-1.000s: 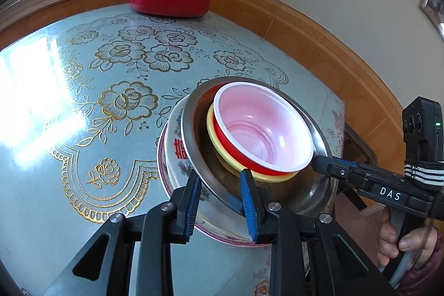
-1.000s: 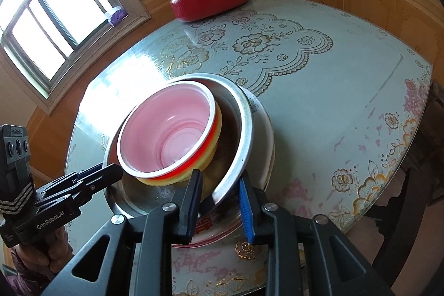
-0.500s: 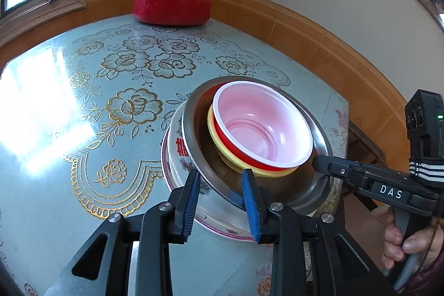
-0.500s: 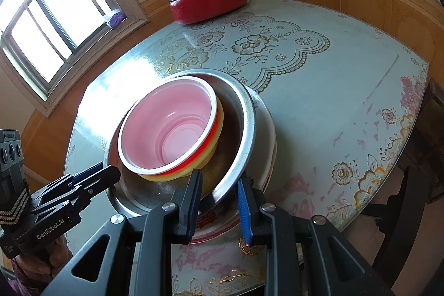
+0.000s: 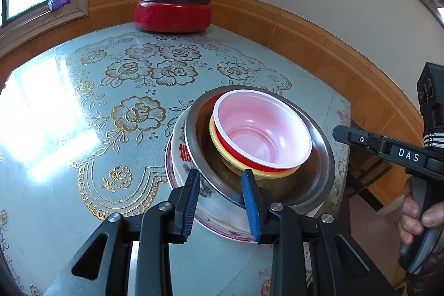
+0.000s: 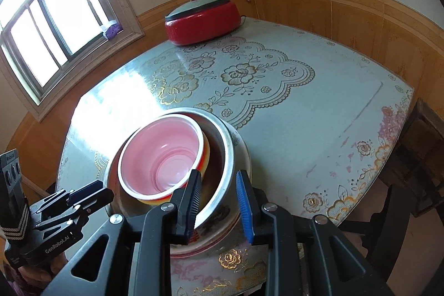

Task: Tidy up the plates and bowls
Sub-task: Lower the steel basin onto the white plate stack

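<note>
Bowl stack (image 5: 260, 140) sits higher off the table (image 5: 83, 129) than before — tilted.

"DAS" marks the right hand-held gripper (image 5: 344, 136); "GenRobot.AI" marks the left hand-held gripper (image 6: 91, 192).

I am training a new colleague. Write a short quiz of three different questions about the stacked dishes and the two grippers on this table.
1. True or false: the left gripper straddles the steel basin rim.
2. Which bowl lies directly under the red bowl? A) a blue bowl B) the yellow bowl C) a glass bowl
3. Fill in: the steel basin rests in a white ______ with red characters.

Key
1. True. The right gripper straddles the rim too, on the other side.
2. B.
3. Bowl, standing on the table; the red pot stands apart, at the far edge.
</note>
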